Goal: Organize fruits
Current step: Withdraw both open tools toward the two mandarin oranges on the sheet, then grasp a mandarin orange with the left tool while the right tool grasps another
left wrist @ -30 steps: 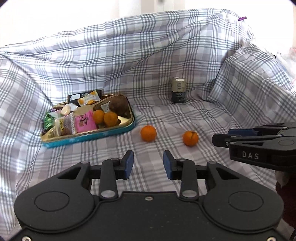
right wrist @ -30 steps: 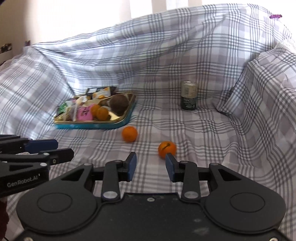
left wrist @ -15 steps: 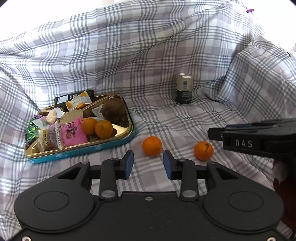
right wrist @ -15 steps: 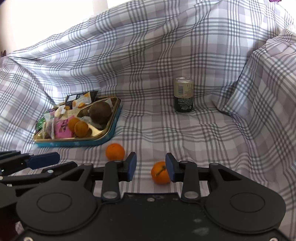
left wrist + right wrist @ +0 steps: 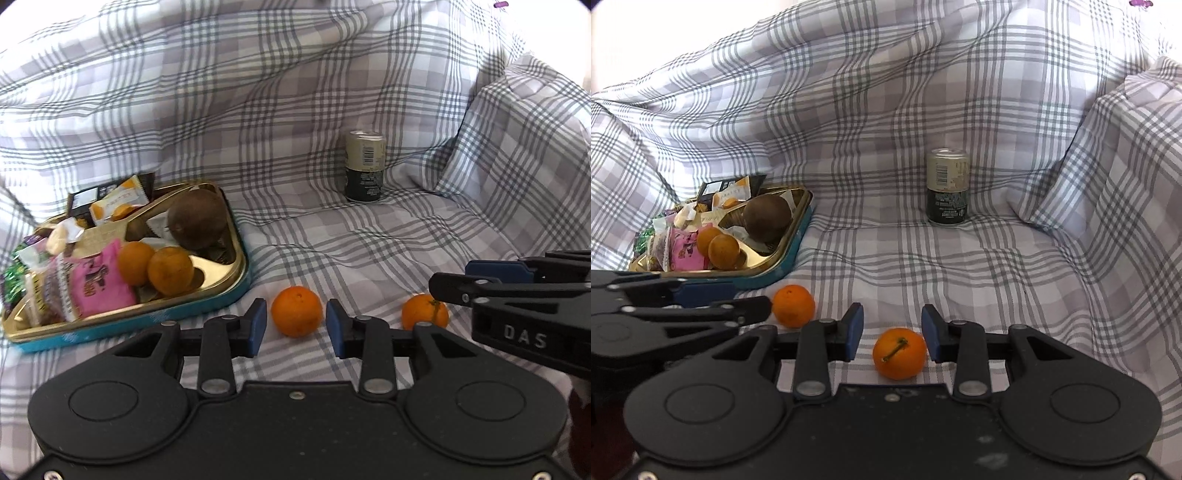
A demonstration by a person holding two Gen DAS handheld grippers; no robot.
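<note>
Two loose oranges lie on the plaid cloth. The left orange [image 5: 296, 311] sits between the open fingers of my left gripper [image 5: 296, 326], untouched. It also shows in the right wrist view [image 5: 793, 306]. The right orange with a stem [image 5: 899, 353] sits between the open fingers of my right gripper [image 5: 892, 338], close to the right pad; it also shows in the left wrist view [image 5: 424, 312]. A gold tray with a teal rim [image 5: 236, 273] at the left holds two oranges [image 5: 170, 270], a brown round fruit [image 5: 197, 218] and snack packets.
A drink can [image 5: 365, 171] stands upright at the back, also in the right wrist view [image 5: 948, 186]. The cloth rises into a draped backrest behind and a covered cushion [image 5: 524, 147] at the right. The tray [image 5: 790, 251] lies just left of the left orange.
Both grippers have moved forward and down. Each loose orange, earlier ahead of the fingertips, now lies between the open fingers. The jaws stayed open.
</note>
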